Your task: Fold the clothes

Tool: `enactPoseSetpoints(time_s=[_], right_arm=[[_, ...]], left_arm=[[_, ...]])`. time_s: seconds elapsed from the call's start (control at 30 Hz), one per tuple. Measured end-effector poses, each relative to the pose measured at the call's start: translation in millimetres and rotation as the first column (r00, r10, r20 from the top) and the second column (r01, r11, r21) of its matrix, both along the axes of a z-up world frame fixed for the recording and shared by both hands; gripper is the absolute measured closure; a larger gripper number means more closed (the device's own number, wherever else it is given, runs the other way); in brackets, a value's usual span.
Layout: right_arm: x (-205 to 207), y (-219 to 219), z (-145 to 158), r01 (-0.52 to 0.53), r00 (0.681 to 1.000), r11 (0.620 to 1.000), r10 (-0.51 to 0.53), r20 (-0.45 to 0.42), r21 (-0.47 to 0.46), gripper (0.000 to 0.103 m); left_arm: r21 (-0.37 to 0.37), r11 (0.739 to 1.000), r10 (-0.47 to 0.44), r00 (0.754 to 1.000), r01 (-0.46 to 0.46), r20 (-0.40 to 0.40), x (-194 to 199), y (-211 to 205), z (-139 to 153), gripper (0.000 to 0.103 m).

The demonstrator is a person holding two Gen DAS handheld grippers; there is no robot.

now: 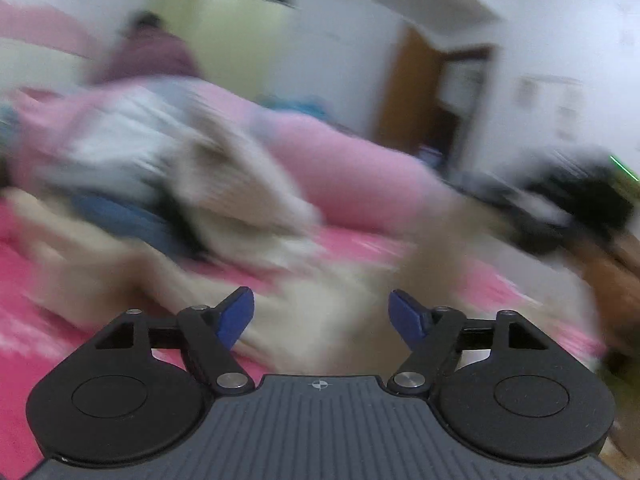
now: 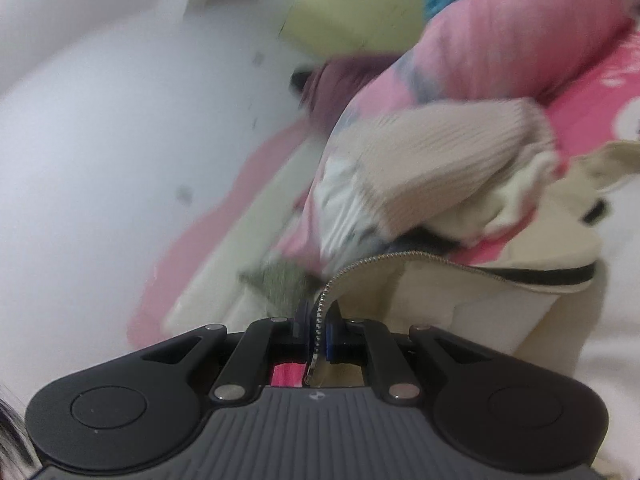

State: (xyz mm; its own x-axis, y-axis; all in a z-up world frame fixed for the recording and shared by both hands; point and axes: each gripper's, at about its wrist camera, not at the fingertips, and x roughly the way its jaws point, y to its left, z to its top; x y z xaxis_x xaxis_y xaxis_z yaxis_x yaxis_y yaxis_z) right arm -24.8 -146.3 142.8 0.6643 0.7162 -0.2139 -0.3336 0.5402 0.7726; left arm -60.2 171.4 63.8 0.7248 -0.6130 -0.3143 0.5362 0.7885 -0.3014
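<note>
The left gripper is hanging with its jaws apart and nothing between them, over the cream jacket that is lying on the pink bed. The right gripper is pinching the jacket's zipper edge, its blue pads pressing together on it. A pile of clothes is sitting just behind the jacket, beside a pink quilt.

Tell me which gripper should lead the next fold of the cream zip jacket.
Right, probably. The right gripper is shut on the cream jacket at its zipper edge; the left gripper is open with nothing between its fingers.
</note>
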Motion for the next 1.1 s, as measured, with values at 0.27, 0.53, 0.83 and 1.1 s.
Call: enactPoseSetpoints(time_s=[0.27,0.53,0.83,1.1], right_arm=[[8,107,10,-0.231,0.973,0.958,0.230,-0.023,-0.170,0.096],[-9,129,18,-0.289,0.955,0.940,0.297,0.019,-0.180,0.096],[-54,35,-30,-0.177,0.983,0.962,0.183,0.007,-0.209,0.096],[-103,-31,-195,-0.074,0.900,0.984,-0.005,-0.436,-0.164,0.096]], left_arm=[[0.103,0.989,0.114,0.991,-0.107,-0.067,-37,-75,-50,0.023],[0.072,0.965,0.261,0.940,-0.251,-0.220,-14,-57,-75,0.071],[0.243,0.926,0.330,0.930,-0.288,-0.159,-73,-15,-94,0.100],[0.310,0.921,0.297,0.939,-0.234,-0.175,-84,-21,-127,0.098]])
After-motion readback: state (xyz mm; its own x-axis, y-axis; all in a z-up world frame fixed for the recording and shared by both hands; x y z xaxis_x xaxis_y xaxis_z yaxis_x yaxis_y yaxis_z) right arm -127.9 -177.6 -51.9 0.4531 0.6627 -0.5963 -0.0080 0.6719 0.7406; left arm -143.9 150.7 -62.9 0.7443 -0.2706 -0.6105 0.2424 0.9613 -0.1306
